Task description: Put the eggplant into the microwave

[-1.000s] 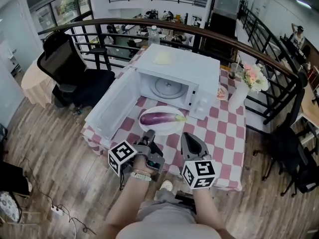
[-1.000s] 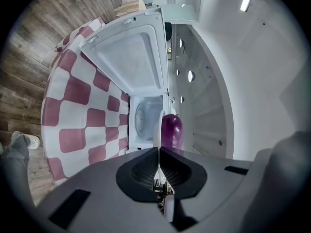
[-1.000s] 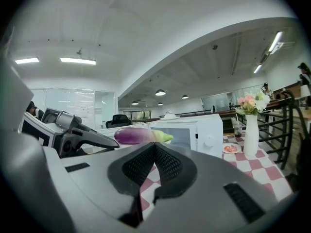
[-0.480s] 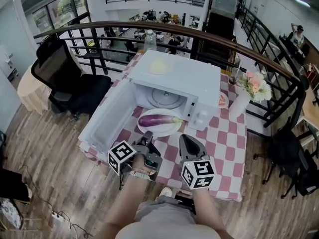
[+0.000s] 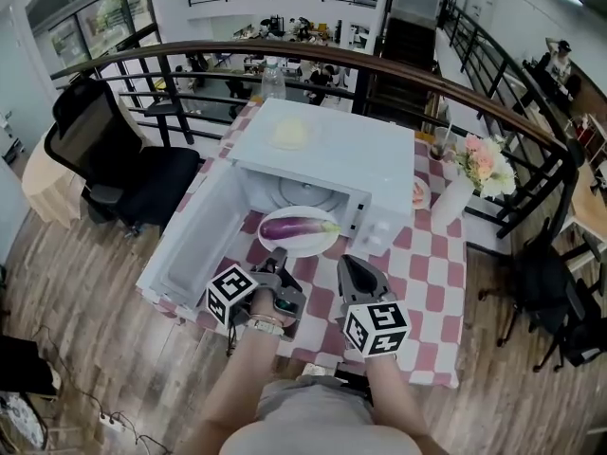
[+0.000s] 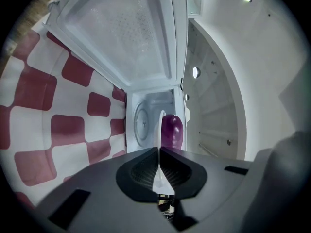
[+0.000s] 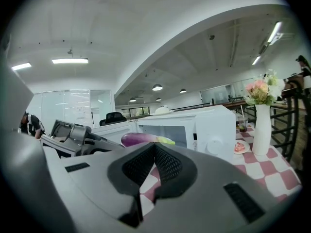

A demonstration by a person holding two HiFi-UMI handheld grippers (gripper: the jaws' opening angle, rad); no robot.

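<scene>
A purple eggplant [image 5: 294,226] lies on a white plate [image 5: 302,245] on the checked table, just in front of the white microwave [image 5: 332,159]. The microwave door [image 5: 194,245] hangs open to the left, and the glass turntable shows inside. My left gripper [image 5: 278,256] and right gripper [image 5: 346,263] hover side by side short of the plate, both shut and empty. In the left gripper view the eggplant [image 6: 171,130] sits just beyond the shut left gripper [image 6: 159,150]. The right gripper view shows the eggplant [image 7: 141,139] past the shut right gripper [image 7: 154,147].
A white vase of flowers [image 5: 457,190] and a small plate of food [image 5: 418,195] stand right of the microwave. A pale round item [image 5: 289,133] rests on top of it. A black office chair [image 5: 109,154] stands at the left, and a railing [image 5: 285,55] runs behind the table.
Both grippers have moved forward toward the table, so the plate, eggplant and microwave now sit closer to them. The jaws stayed shut.
</scene>
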